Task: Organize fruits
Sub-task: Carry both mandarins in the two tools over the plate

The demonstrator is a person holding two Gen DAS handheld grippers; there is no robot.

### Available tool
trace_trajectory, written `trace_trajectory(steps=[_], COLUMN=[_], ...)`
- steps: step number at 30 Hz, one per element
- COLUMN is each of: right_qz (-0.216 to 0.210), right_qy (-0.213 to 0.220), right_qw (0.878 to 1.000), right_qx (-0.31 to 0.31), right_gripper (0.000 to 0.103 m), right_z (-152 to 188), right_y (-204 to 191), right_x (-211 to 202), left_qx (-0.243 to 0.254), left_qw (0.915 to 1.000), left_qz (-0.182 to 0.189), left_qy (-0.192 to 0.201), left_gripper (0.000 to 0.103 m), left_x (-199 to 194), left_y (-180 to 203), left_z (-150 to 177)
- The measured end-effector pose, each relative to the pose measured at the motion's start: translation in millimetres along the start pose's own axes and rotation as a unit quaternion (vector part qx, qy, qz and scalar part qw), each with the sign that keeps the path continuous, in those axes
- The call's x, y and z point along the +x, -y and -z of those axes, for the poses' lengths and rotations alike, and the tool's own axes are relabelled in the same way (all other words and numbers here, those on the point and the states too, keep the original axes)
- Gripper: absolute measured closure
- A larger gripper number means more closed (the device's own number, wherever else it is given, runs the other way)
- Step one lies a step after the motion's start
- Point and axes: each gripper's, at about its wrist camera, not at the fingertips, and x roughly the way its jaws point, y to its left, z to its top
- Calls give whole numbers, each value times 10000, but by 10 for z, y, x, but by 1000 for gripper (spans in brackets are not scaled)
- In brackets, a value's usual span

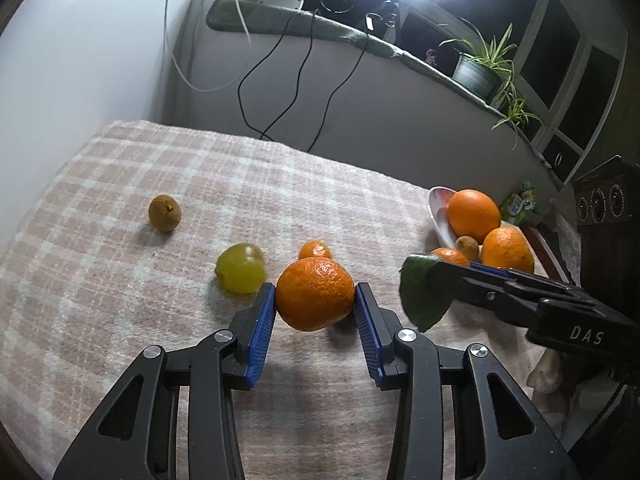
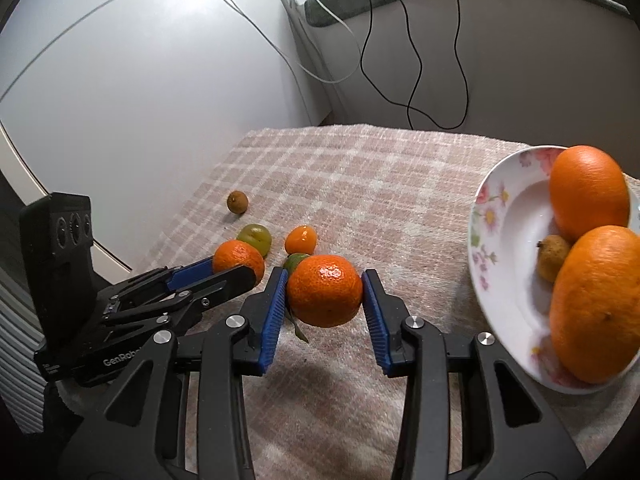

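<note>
My left gripper (image 1: 315,290) is shut on a mandarin (image 1: 315,300), both blue pads pressing its sides just above the checked cloth. To its right, my right gripper (image 1: 454,270) grips a second mandarin (image 1: 450,255) that has a green leaf (image 1: 424,292). In the right wrist view that gripper (image 2: 325,276) is shut on the leafy mandarin (image 2: 325,292), which casts a shadow on the cloth below. The left gripper (image 2: 234,270) with its mandarin (image 2: 239,258) shows at the left. A flowered plate (image 2: 496,240) at the right holds two oranges (image 2: 588,190) and a small brown fruit (image 2: 554,256).
Loose on the cloth lie a green fruit (image 1: 240,268), a small orange fruit (image 1: 315,249) and a brown fruit (image 1: 165,213). Black cables (image 1: 280,80) hang down the wall behind. A potted plant (image 1: 478,70) stands on the sill. The cloth's edge drops off at the left and far side.
</note>
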Motion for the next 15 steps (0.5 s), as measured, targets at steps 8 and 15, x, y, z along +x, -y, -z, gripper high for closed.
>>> trace_trajectory(steps=[8, 15], right_qz=[110, 314], right_qy=[371, 626], right_qw=[9992, 9975], right_qx=[-36, 91], right_gripper=[63, 63], right_z=[-38, -27], right_y=[127, 381], right_x=[-436, -773], left_qx=[138, 292], left_qw=[9998, 9992], left_qz=[129, 283], left_qy=[40, -29], left_gripper=[65, 65], left_x=[51, 176], left_y=[194, 424], left_z=[-71, -83])
